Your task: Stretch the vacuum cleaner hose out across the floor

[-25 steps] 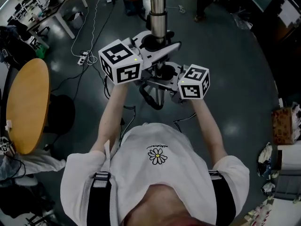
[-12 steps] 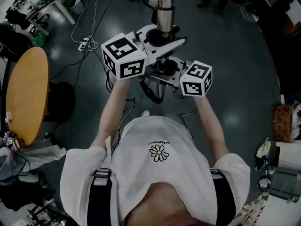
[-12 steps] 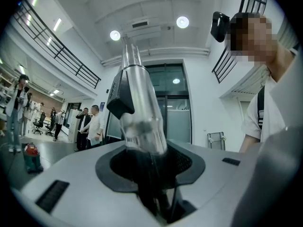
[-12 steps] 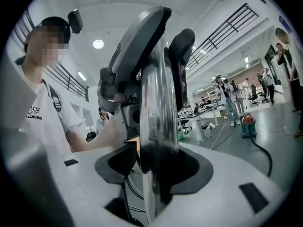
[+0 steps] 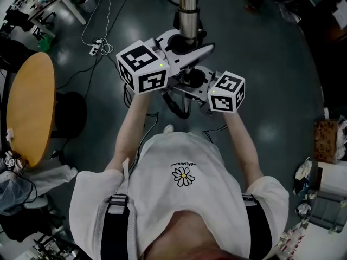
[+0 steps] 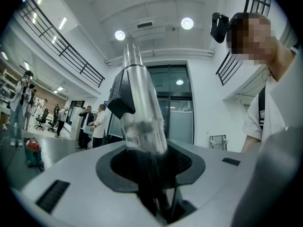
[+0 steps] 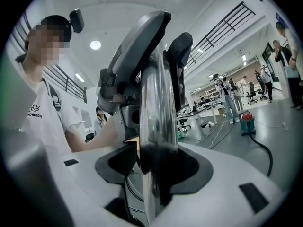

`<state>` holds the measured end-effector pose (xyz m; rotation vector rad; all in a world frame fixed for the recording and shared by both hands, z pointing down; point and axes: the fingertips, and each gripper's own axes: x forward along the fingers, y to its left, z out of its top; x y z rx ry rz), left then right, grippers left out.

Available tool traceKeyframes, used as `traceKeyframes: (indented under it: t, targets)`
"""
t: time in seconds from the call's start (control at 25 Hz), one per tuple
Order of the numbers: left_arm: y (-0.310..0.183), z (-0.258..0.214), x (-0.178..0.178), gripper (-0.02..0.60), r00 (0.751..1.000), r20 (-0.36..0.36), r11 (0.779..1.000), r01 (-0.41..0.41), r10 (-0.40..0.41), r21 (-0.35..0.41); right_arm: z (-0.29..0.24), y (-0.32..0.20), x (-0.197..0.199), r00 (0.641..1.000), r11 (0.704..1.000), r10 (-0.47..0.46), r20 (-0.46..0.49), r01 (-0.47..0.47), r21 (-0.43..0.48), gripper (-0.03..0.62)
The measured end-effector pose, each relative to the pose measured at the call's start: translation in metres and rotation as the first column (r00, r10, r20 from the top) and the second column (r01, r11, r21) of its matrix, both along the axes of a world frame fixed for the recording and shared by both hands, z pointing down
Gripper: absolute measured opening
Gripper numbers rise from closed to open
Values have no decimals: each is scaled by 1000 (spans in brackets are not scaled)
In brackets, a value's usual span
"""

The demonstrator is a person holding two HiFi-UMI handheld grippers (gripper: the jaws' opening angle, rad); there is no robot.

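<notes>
A chrome vacuum tube (image 5: 187, 4) stands upright in front of me, and both grippers hold it. The left gripper (image 5: 184, 50) reaches in from the left and is shut on the tube (image 6: 142, 112), just under a black clip (image 6: 122, 103). The right gripper (image 5: 190, 83) grips the same tube (image 7: 156, 126) lower down, with its jaws set wide around it. Under the grippers a black hose (image 5: 176, 108) hangs in a loop. Where the tube ends below is hidden behind the grippers.
A round wooden table (image 5: 30, 112) and a black chair (image 5: 70, 123) stand at the left. A power strip with a white cable (image 5: 96, 46) lies on the grey floor. A cardboard box (image 5: 328, 142) sits at the right. A red vacuum (image 7: 246, 122) and several people stand further off.
Both grippers have sunk slightly with the tube still in them. The head view has shifted, so the floor slid upward in the picture. Neither grip has changed.
</notes>
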<state>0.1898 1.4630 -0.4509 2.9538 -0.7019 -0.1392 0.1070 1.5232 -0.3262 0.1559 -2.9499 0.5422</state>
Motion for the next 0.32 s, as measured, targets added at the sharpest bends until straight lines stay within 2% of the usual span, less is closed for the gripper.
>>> traceKeyframes:
  t: [0.32]
  targets:
    - [-12, 7, -3, 141, 1000, -25, 999, 7, -8, -38, 6, -7, 0, 1000, 1000, -2, -8, 2, -28, 239]
